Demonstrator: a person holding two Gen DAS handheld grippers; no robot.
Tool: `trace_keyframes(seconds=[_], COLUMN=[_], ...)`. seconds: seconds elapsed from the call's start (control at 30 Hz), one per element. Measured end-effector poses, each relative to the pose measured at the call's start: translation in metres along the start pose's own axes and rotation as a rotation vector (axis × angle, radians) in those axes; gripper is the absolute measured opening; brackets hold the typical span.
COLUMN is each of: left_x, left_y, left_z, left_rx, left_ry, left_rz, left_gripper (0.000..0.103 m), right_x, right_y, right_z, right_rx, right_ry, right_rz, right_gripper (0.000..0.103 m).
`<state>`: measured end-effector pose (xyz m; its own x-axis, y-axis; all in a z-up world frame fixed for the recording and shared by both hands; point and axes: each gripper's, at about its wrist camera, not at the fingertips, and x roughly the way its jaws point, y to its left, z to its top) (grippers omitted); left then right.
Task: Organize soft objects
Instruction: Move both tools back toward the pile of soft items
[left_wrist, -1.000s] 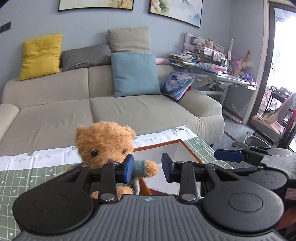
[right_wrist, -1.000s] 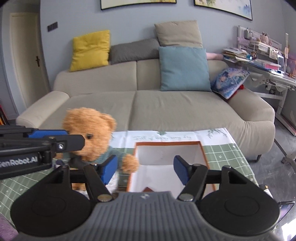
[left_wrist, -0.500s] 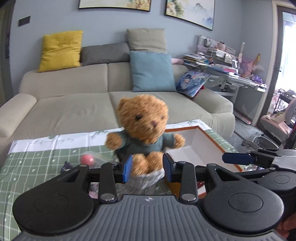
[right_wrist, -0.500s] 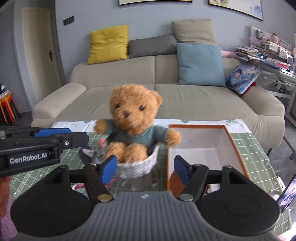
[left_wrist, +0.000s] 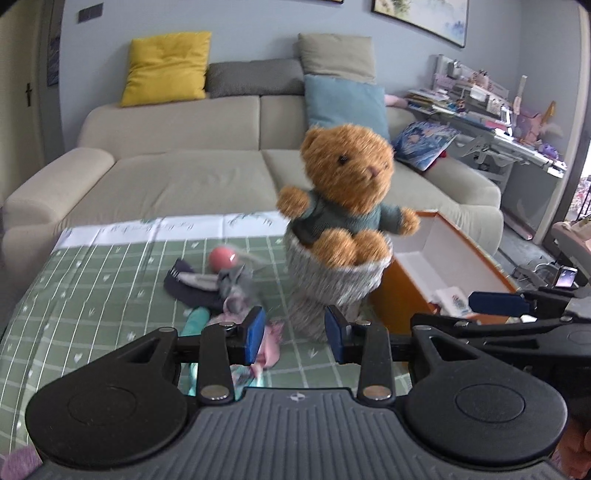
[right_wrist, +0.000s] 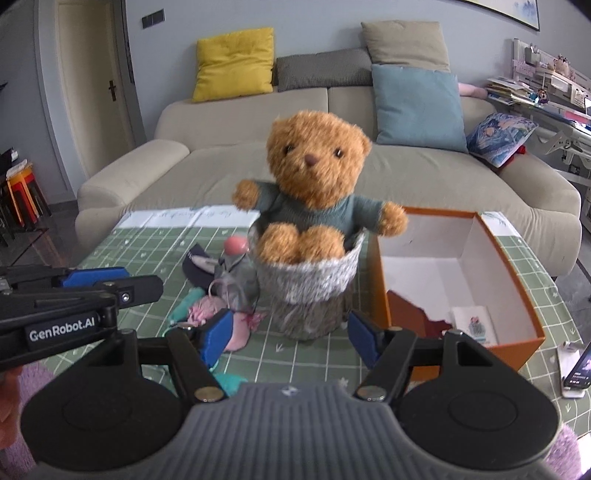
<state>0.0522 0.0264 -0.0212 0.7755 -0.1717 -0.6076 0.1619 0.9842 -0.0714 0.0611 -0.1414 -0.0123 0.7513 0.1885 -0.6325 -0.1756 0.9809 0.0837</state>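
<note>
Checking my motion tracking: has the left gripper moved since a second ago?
Yes. The left gripper has swung left across the table: the teddy bear and orange box, fixed things, slid rightward in its view, revealing the small toys.

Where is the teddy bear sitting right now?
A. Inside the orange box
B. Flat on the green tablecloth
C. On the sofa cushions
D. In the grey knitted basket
D: the teddy bear sits upright with its legs over the rim of the grey knitted basket, which stands beside the orange box.
</note>
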Motion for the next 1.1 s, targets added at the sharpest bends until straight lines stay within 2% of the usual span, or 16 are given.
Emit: trace_keyframes(seconds=[0.3, 0.57, 0.73, 0.93, 1.03, 1.1], left_x=[0.0, 0.004, 0.012, 0.029, 0.037, 0.044], left_y=[0.014, 0.029, 0.041, 0.054, 0.061, 0.067], left_z=[-0.023, -0.027, -0.028, -0.029, -0.029, -0.029], left_rx=[-0.036, -0.093, -0.117, -0.129, -0.145, -0.164], left_ry=[0.023, 0.054, 0.075, 0.114, 0.133, 0.153], left_rz=[0.035, 0.022, 0.042, 0.067, 0.071, 0.074], left_gripper=[0.041, 0.041, 0.041, 0.041, 0.041, 0.046], right_x=[0.009, 0.015, 0.027, 0.049, 0.062, 0.07], right_y=[0.019, 0.027, 0.028, 0.032, 0.033, 0.034], right_z=[-0.016, -0.018, -0.02, -0.021, -0.019, -0.017], right_rx=[-0.045, -0.062, -0.064, -0.078, -0.076, -0.077], right_ry=[0.032, 0.045, 0.07, 0.123, 0.14, 0.151], right_rz=[0.002, 0.018, 0.041, 0.054, 0.059, 0.07], right_gripper=[0.073, 0.073, 0.072, 0.063, 0.063, 0.063])
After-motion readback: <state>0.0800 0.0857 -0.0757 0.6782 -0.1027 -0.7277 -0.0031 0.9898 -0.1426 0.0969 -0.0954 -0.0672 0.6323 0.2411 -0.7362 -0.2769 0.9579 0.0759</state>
